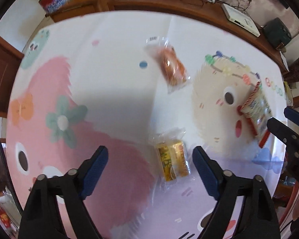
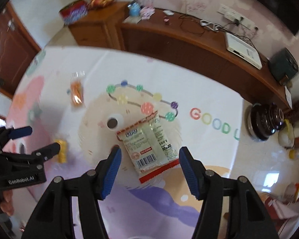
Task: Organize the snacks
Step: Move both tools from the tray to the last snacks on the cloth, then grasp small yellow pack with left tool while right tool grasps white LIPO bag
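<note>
Three wrapped snacks (image 1: 172, 160), cartoon-print table (image 1: 113, 35)

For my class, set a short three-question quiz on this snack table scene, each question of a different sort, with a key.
1. True or false: the left gripper is shut on the yellow pack.
2. Which snack lies between the right gripper's open jaws? A. orange pack B. white pack with red edges C. yellow pack
3. Fill in: counting the orange pack, ___ snack packs lie on the tablecloth.

Key
1. False: its jaws stand open, with the pack between them and untouched.
2. B, the white pack.
3. Three.
</note>
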Available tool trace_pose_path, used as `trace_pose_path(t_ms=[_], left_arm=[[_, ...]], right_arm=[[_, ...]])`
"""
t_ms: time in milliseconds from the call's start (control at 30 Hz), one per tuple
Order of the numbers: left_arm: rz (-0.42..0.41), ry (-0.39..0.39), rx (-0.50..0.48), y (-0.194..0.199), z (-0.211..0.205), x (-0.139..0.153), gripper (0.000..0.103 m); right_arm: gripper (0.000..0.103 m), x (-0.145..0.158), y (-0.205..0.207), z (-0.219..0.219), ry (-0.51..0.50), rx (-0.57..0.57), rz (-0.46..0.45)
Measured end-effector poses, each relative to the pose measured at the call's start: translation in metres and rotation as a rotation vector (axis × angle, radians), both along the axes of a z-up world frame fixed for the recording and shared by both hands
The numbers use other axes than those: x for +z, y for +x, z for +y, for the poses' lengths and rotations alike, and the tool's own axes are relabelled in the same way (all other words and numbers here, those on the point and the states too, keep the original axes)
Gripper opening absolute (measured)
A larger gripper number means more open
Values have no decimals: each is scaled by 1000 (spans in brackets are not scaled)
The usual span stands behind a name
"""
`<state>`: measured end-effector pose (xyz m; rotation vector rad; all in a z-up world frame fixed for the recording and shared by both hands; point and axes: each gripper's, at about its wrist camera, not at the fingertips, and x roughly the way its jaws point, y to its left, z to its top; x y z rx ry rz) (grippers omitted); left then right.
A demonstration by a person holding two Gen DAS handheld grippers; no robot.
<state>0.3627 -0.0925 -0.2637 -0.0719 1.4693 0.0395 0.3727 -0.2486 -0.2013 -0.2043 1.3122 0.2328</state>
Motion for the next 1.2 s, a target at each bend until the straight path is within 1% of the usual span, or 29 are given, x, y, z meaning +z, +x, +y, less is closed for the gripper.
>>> trace_pose_path(t_ms=[67,133,267,333,433,467,533,567,600,667,733,800,833,967,1067,1200], left_arm=[[8,-10,5,-3,-1,-8,76],[21,-22,11,-5,-3,-14,75],[8,-9,-7,-8,-10,-16,73],[9,5,-29,-11,-14,-17,72],[4,14,-54,-15,-18,-17,68],[2,14,-59,-17,-18,-17,66],[-1,14,-68,-20,-19,-15,60],[-5,13,-76,-21,-20,-14,53],[-13,13,-89,-23,-21,-12,40],[-19,10,-112,-26,-22,-10,26],[-22,-3,-125,-30,-21,-8,25],[-27,-13,-132,-33,-19,-7,24],[-30,-17,-134,-35,-16,-5,24],[-58,-17,-142,-45,-9,13,24],[-107,-14,-161,-53,-1,44,24],[-168,-18,-190,-63,11,85,24]], right_arm=[[61,-11,0,4,-30,32,-3],[61,-17,1,8,-48,58,-6],[61,-31,5,13,-80,100,-1],[61,-34,6,14,-80,113,-1],[65,-41,11,14,-91,114,14],[68,-41,13,13,-80,105,8],[71,-44,19,8,-51,78,25],[72,-45,21,6,-34,62,36],[73,-46,24,3,-11,40,49],[73,-45,24,-1,14,5,46],[67,-46,21,2,-9,0,33],[50,-45,16,6,-4,-8,31],[47,-44,13,8,3,-18,41],[46,-36,-4,11,18,-37,57],[46,-22,-23,12,21,-40,54],[46,9,-53,5,31,-58,32]])
